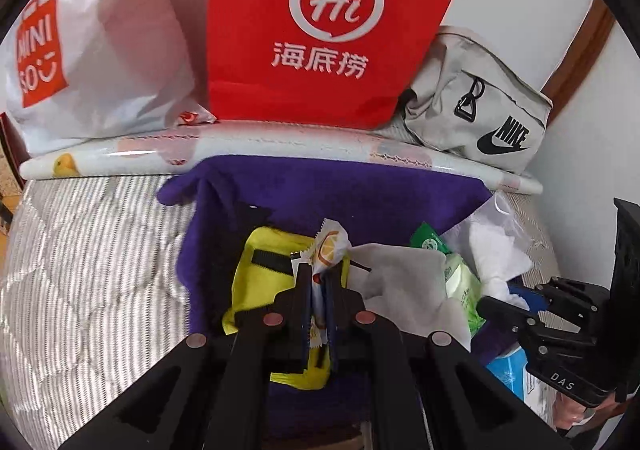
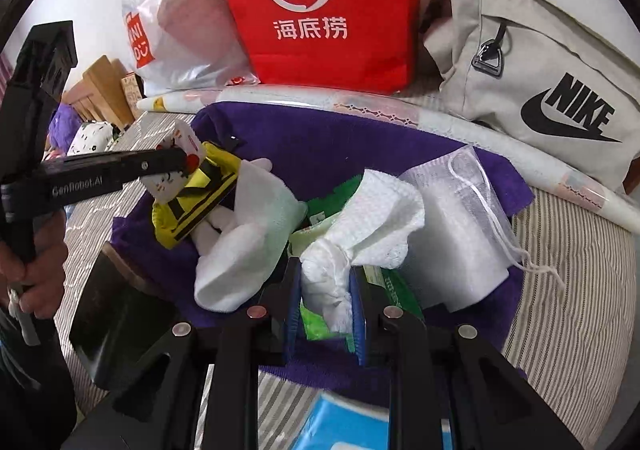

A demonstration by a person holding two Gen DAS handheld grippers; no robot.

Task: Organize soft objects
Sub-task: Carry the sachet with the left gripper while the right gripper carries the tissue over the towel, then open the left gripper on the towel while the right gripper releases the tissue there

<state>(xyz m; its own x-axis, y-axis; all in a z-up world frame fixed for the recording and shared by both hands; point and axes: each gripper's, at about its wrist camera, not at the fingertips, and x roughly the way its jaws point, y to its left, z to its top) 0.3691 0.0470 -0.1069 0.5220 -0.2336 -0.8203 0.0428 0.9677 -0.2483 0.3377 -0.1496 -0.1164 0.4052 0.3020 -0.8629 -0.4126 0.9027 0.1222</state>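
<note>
Left gripper [image 1: 319,282] is clamping a light, crinkly, slippery orange-print snack packet [image 1: 329,246] over the purple towel [image 1: 340,186], right gripper [image 2: 326,290] is pinching a soft, limp white tissue wad [image 2: 360,226] at its bunched end.

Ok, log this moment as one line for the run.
left gripper: shut on orange-print packet | right gripper: shut on white cloth | both over purple towel

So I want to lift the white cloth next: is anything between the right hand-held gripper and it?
Nothing visible: the right hand-held gripper is already shut on the white cloth, which lies on the green packets.
</note>
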